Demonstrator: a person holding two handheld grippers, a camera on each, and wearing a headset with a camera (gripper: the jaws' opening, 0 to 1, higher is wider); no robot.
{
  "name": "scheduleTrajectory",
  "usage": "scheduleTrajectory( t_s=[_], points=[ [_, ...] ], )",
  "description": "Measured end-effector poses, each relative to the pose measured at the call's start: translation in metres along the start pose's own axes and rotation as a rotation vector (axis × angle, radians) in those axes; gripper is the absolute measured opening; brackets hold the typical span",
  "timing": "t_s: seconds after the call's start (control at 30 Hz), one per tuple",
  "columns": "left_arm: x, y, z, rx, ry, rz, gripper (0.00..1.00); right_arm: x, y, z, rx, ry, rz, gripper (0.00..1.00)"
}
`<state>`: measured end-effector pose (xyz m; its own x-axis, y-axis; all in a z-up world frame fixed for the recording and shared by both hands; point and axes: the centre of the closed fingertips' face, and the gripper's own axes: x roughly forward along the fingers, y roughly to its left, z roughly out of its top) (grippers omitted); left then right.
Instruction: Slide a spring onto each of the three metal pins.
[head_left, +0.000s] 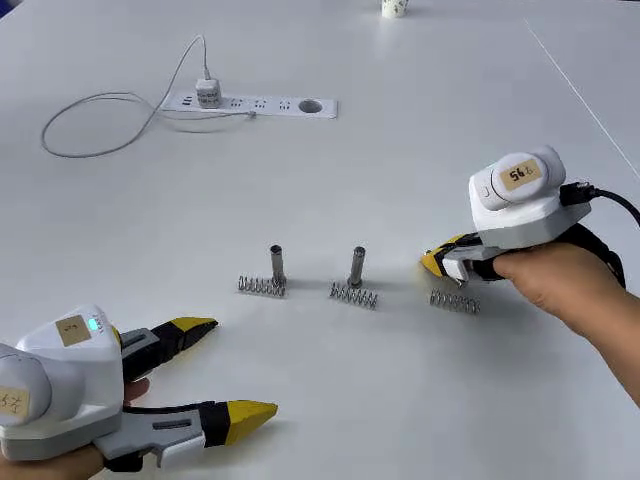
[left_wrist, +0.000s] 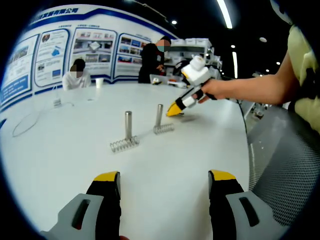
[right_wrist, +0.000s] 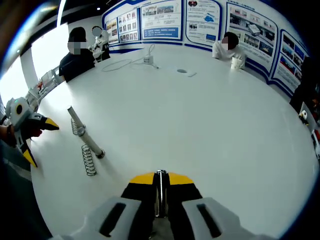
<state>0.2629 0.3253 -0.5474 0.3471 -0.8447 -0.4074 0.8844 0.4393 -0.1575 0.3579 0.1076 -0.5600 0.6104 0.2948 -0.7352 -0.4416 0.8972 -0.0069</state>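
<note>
Right claw (head_left: 435, 263) pinches the third pin (right_wrist: 160, 192); left claw (head_left: 240, 366) is spread, near-left. I should hold the pin steady and feed the spring (head_left: 455, 300), lying just beside it, on coaxially.

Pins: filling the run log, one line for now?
right gripper: shut on pin | left gripper: open | two pins upright | three springs loose

Bare table (head_left: 330, 390) on your side of the left pin (head_left: 277, 262); second pin (head_left: 357, 265) and springs (head_left: 354, 295) crowd its right.
</note>
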Motion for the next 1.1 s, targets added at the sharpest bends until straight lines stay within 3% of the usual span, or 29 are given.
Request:
scheduleTrajectory(
  t_s=[0.63,1.1],
  points=[
    [-0.001,0.000,0.005,0.011,-0.007,0.000,0.73,-0.035,0.001,0.010,-0.022,-0.058,-0.017,0.09],
    [-0.004,-0.001,0.005,0.016,-0.010,0.002,0.73,-0.044,0.006,0.008,-0.016,-0.074,-0.013,0.08]
  ],
)
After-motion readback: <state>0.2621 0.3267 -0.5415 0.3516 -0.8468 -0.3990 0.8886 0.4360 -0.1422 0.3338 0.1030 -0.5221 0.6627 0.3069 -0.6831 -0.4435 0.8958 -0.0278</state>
